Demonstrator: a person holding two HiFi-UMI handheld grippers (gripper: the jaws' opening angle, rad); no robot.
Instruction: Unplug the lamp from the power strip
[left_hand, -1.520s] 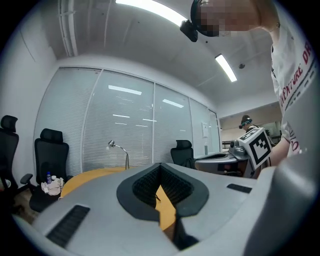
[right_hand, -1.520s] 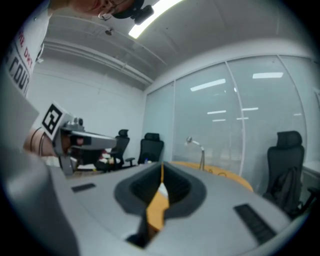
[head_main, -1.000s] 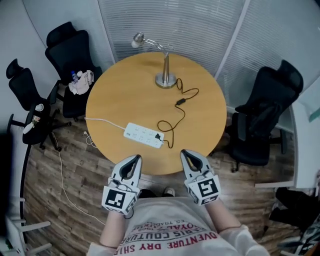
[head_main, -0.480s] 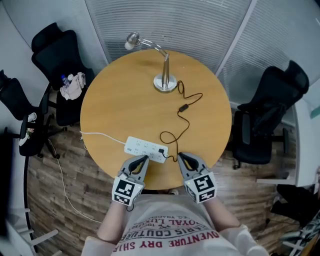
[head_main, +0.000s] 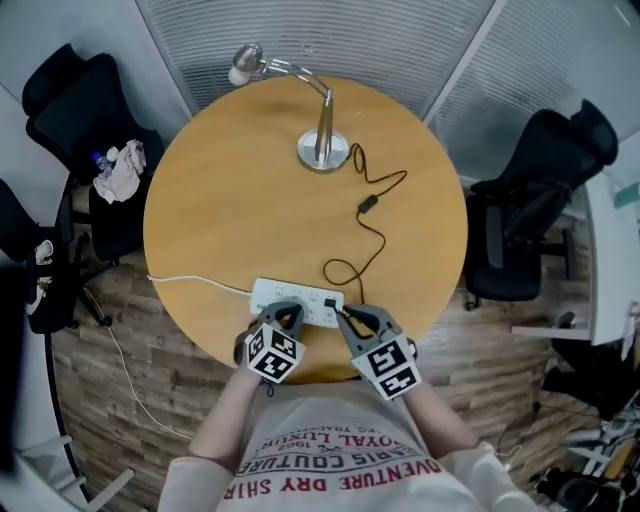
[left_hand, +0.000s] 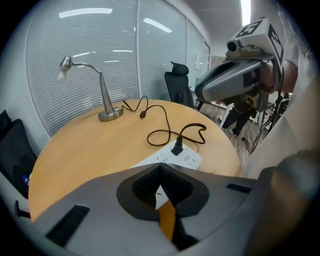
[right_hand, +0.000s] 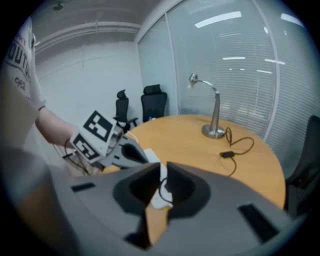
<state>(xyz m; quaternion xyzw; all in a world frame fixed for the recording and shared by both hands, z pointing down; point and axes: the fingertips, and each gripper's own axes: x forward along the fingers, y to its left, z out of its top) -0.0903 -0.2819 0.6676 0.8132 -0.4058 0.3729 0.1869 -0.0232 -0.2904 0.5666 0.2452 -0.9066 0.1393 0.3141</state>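
Note:
A white power strip (head_main: 290, 296) lies near the front edge of the round wooden table (head_main: 230, 200). The lamp's black plug (head_main: 330, 302) sits in its right end, and a black cable with an inline switch (head_main: 368, 204) runs back to the silver desk lamp (head_main: 322, 145). My left gripper (head_main: 285, 312) is shut just over the strip's near edge; in the left gripper view the strip (left_hand: 172, 159) and plug (left_hand: 177, 148) lie just past its tips. My right gripper (head_main: 343, 313) points at the plug from the near right, shut but for a thin slit, with nothing held.
The strip's white cord (head_main: 190, 283) runs off the table's left edge to the wooden floor. Black office chairs stand at the left (head_main: 80, 100) and right (head_main: 540, 200); the left one carries crumpled cloth (head_main: 118, 170). Glass walls with blinds close the far side.
Both grippers have come down and forward from in front of my chest to the power strip's near edge. The left tipped downward more. The table sits closer in view.

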